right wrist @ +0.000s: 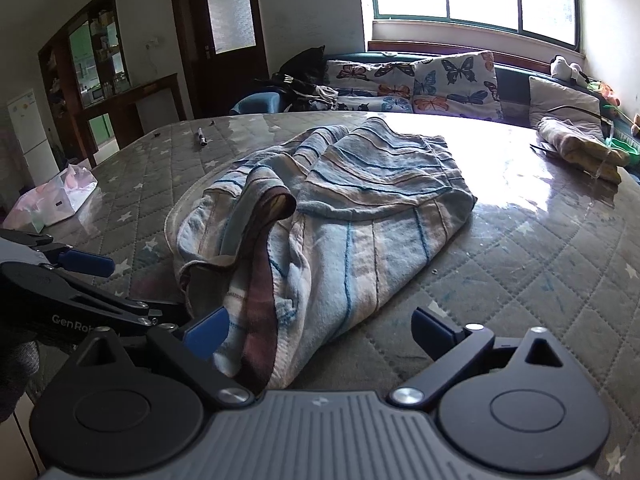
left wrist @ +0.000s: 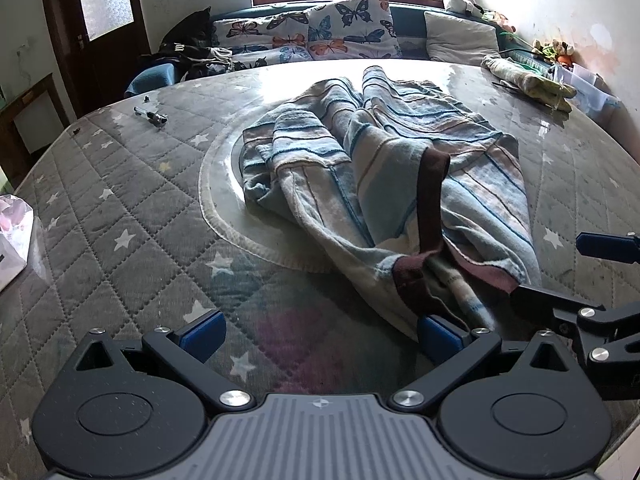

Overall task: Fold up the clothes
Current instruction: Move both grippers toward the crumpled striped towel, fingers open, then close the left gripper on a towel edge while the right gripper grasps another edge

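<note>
A crumpled garment (left wrist: 384, 168) (right wrist: 340, 216), striped blue, white and beige with a brown trim, lies in a heap on the quilted star-pattern table cover (left wrist: 120, 200) (right wrist: 540, 280). My left gripper (left wrist: 320, 336) is open at the garment's near end, its right pad (left wrist: 438, 338) against the cloth edge. Just to the right, my right gripper (right wrist: 320, 330) is also open, and the brown-trimmed edge lies between its pads beside the left one (right wrist: 206, 332). Each gripper shows in the other's view, the right gripper (left wrist: 568, 270) and the left gripper (right wrist: 120, 288). Neither clamps any cloth.
A folded cloth (left wrist: 528, 80) (right wrist: 580, 148) lies at the far right of the table, a small metal object (left wrist: 150, 114) (right wrist: 200, 136) at the far left. A plastic bag (left wrist: 12, 232) (right wrist: 60, 196) sits at the left edge. A sofa with butterfly cushions (left wrist: 320, 32) stands behind.
</note>
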